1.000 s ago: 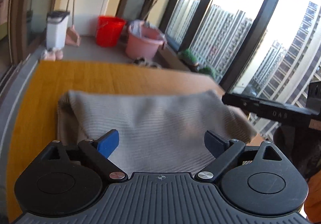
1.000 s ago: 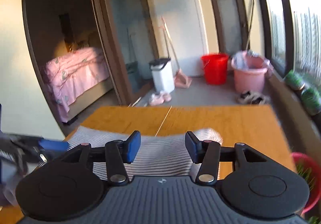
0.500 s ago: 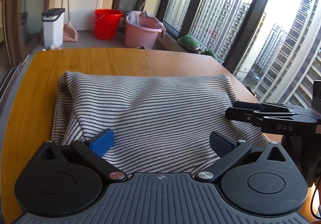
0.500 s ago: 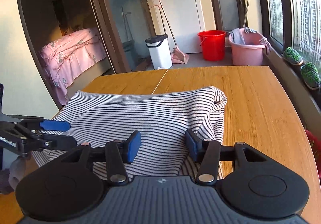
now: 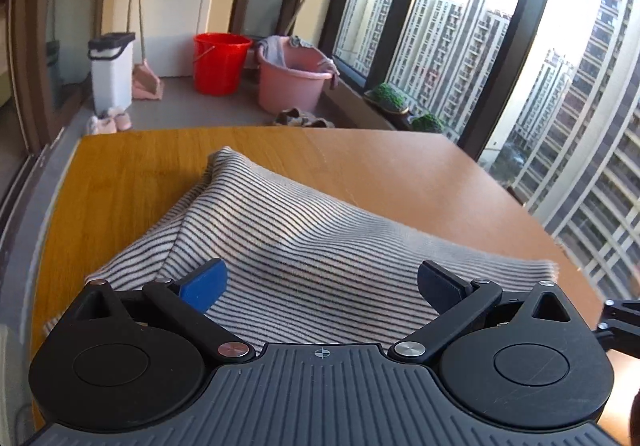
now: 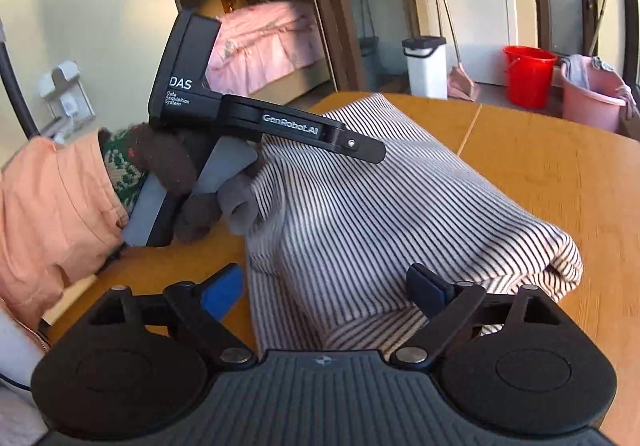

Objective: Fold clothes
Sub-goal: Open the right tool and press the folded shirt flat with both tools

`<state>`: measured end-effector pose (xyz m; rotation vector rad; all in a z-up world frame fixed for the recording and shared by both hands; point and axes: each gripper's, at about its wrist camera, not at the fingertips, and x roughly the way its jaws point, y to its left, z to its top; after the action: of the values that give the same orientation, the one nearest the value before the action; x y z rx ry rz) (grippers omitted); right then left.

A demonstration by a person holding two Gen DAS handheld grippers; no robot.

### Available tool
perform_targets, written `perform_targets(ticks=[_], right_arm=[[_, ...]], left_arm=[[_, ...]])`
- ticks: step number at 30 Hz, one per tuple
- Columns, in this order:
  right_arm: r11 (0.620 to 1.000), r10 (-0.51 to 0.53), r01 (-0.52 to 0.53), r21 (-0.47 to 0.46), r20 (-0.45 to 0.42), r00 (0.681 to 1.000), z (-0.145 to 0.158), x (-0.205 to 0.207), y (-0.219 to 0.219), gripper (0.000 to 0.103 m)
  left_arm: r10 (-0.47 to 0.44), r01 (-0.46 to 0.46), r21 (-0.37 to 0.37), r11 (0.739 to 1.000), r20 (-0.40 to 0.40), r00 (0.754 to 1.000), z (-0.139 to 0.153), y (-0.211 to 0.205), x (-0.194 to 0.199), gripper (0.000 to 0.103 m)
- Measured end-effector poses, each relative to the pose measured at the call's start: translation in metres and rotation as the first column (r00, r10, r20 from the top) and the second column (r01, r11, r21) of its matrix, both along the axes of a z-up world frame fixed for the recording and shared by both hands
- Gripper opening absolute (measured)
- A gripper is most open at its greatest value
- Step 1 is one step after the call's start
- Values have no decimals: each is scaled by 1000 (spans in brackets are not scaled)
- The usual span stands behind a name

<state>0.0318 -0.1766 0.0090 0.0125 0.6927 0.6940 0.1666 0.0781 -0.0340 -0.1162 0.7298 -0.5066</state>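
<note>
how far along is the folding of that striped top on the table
Done: the grey-and-black striped knit garment already lies doubled into a thick bundle on the wooden table. In hand: nothing; the left gripper and right gripper are both open above it. Left: probably another fold and flattening, since the bundle looks puffy.

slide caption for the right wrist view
Open right tool over a striped garment on a wooden table; left tool alongside.

Bare wooden table (image 5: pixel 360 162) lies open beyond and on both sides of the striped garment (image 5: pixel 304 246), which bulks up right under my spread fingers. My left gripper (image 6: pixel 360 148) hangs over the garment's left part, blocking that side for my right gripper (image 6: pixel 324 286).
</note>
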Motion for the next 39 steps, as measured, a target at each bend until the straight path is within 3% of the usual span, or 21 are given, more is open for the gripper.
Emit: perform_targets(ticks=[1,4,7,13,22,27,31,34,39], right_arm=[[1000,-24,23,7,30,999,7,2,-5,103],[996,-90,88,25,108,990,26,14,-22,103],[994,-109,106,31,123,986,27,37,-33,103],[989,-143,141,-47,-30,989,-35,66,-31,103],[987,-151,150,-54,-23,988,-33,30,-39,103],[989,-143,140,-53,-57,988,-31,1,-21,103],[990,-135,133,-45,-48,990,-33,-6,-12,103],[989,-144,143,-29,-34,989,-35,-6,-12,103],[989,-145,144,-32,-19,989,-37,-6,-10,103]], left_arm=[[-12,12,-23,1000,-11,1000,1,4,-8,103],[-50,46,-93,995,-44,998,5,18,-33,103],[-65,51,-149,987,-91,994,0,25,-52,103],[-41,26,-139,990,-107,993,-16,23,-50,103],[-98,84,-143,986,-89,991,-23,3,-5,103],[-100,96,-67,993,-53,994,-23,-16,9,103],[-94,94,-5,996,-17,995,-8,-26,-9,103],[-140,140,-54,989,6,990,4,-27,-28,103],[-193,186,-107,977,-55,980,-8,-26,-39,103]])
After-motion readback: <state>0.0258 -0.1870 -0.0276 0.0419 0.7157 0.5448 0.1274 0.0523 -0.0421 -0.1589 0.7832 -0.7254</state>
